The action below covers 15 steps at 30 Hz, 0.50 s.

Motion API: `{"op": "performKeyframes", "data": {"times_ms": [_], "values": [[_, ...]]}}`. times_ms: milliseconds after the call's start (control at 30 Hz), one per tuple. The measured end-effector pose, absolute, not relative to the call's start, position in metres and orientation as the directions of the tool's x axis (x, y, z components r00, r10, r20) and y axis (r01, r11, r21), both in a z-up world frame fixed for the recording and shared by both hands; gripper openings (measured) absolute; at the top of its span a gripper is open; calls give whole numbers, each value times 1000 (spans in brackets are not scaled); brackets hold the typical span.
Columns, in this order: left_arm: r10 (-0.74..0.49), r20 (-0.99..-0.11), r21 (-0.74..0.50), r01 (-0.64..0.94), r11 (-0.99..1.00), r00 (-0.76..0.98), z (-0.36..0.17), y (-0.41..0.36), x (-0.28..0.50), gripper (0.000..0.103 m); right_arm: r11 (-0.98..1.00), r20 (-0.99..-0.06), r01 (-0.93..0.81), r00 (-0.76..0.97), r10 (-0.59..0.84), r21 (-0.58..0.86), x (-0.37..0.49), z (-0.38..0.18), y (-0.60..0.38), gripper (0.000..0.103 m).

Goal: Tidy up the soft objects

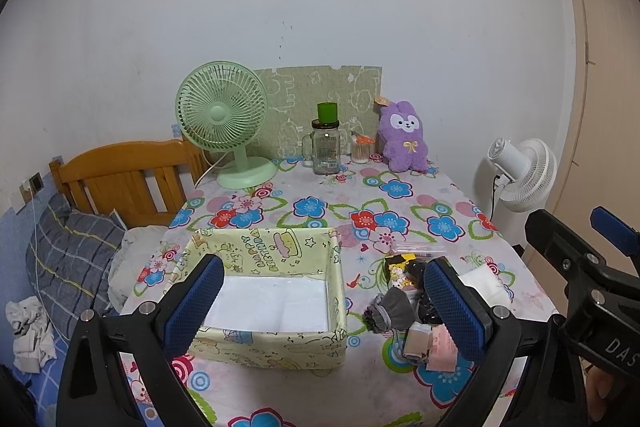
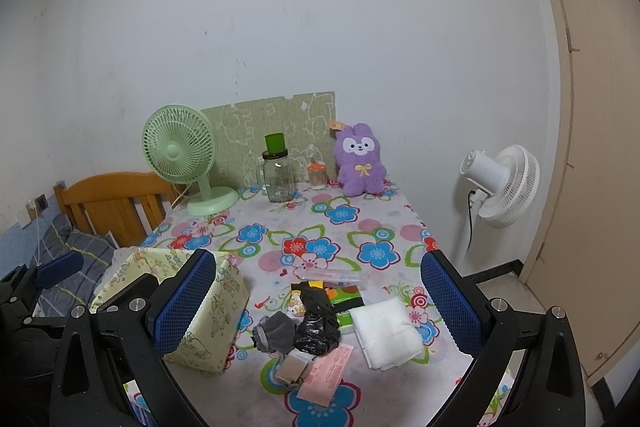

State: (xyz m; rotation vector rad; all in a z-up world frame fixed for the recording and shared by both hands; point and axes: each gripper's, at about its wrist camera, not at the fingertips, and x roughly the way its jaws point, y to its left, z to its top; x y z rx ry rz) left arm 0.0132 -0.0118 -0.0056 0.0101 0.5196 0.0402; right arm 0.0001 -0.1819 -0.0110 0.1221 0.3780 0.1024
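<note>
Floral desk point(image 1: 400, 203) carries a box point(image 1: 280, 341) with a soft pile point(image 2: 304, 323) just right of it. Only the left view shows the box's white floor; only the right shows the whole white cloth point(image 2: 386, 333). Left tool point(image 1: 320, 307) and right tool point(image 2: 320, 307) are both spread wide, holding nothing.

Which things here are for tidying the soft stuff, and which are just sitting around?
For the job: fabric box, grey sock, black bundle, white cloth.

Just sitting around: green fan, glass jar, purple plush bunny, white fan.
</note>
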Motion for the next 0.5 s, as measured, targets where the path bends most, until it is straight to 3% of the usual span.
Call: {"op": "performKeyframes", "data": {"times_ms": [500], "values": [[22, -532, 28, -8, 1000, 847, -15, -28, 38, 98, 988, -393, -79, 911, 126, 133, 23, -20, -188, 101]]}}
